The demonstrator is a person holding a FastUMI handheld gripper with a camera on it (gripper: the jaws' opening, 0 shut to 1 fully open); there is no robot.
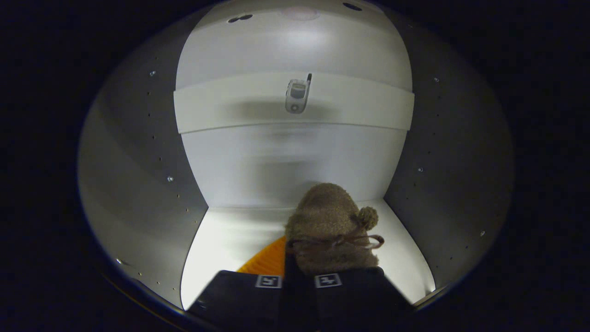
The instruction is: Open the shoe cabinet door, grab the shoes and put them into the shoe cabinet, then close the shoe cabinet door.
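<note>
The inside of the shoe cabinet point(295, 161) is seen from the open front, so the door is judged to be already opened; its white back wall is far, and grey side walls with rows of small holes stand at left and right. A white shelf point(295, 103) is fixed across the back, higher up, and a small silver flip phone point(297, 94) is placed on its front. The white floor of the cabinet point(230, 240) is lit brightly. On this floor, near the front and a little to the right, a brown fluffy shoe point(329, 230) is found — a soft slipper with an orange sole point(267, 263), a thin bow and a small pompom point(367, 217). The gripper point(298, 282) is brought close together on the near end of the shoe, and the two fingers seem to be clenched on its edge, though the contact itself is hidden. The shoe is judged to be light and soft, easily deformed — a hold on the stiffer heel rim or the sole would be safer than on the loose fleece. It appears to be almost set down.
</note>
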